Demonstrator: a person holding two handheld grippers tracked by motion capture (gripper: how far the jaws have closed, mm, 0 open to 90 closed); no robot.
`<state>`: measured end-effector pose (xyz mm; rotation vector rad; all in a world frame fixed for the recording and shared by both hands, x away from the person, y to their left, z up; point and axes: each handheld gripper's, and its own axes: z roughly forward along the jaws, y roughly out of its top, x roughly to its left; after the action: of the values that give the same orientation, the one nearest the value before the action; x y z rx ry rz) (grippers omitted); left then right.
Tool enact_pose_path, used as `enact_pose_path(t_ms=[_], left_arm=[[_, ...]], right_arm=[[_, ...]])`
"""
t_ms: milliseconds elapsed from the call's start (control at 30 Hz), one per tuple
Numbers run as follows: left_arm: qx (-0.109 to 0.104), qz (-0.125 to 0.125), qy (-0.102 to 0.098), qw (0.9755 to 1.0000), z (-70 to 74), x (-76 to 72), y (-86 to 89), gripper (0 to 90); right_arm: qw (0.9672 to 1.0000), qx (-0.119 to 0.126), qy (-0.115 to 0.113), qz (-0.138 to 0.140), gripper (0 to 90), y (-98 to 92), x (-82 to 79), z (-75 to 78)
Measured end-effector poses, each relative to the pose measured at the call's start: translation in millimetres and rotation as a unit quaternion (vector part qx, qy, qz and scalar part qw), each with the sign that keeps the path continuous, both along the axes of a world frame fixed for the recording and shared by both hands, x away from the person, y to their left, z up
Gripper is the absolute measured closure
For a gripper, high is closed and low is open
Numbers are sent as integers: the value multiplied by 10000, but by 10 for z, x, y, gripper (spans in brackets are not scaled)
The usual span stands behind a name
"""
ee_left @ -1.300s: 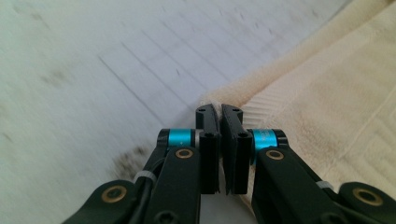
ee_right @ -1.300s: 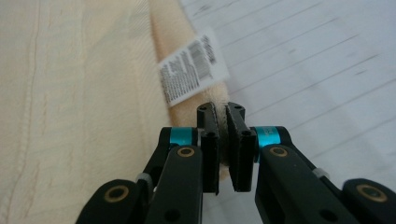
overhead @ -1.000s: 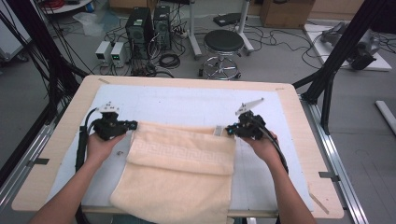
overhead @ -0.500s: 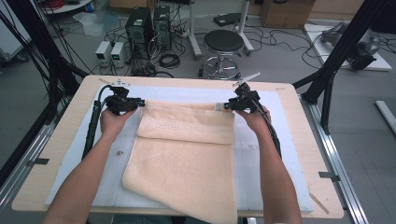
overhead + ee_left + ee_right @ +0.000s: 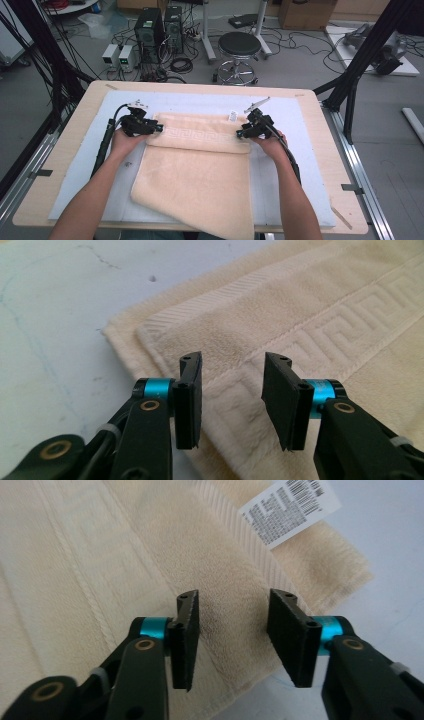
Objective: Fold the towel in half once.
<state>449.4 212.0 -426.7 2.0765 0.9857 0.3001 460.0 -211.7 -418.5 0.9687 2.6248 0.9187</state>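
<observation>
Both grippers, left gripper (image 5: 159, 128) and right gripper (image 5: 240, 134), sit at the folded towel's (image 5: 197, 170) far corners, fingers just opened.

Cream towel (image 5: 200, 165) with a woven Greek-key band and ribbed stripe; white barcode label (image 5: 290, 510); pale blue-white mat (image 5: 75, 185); tan wooden bench (image 5: 65, 135).

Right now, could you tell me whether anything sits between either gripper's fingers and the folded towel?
Nothing visible does. The left gripper and right gripper both have open fingers, just opened, directly over the towel corners, with only bare terry beneath. The white label lies beyond the right fingers, not between them.
</observation>
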Motion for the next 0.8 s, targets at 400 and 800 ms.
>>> enact_pose_path(t_ms=[400, 800], left_arm=[[-46, 26, -162, 9999, 132, -109, 99, 893], [-466, -457, -505, 9966, 273, -768, 308, 892]], right_arm=[[9995, 115, -204, 217, 846, 36, -132, 186], [9911, 639, -666, 959, 840, 79, -830, 594]])
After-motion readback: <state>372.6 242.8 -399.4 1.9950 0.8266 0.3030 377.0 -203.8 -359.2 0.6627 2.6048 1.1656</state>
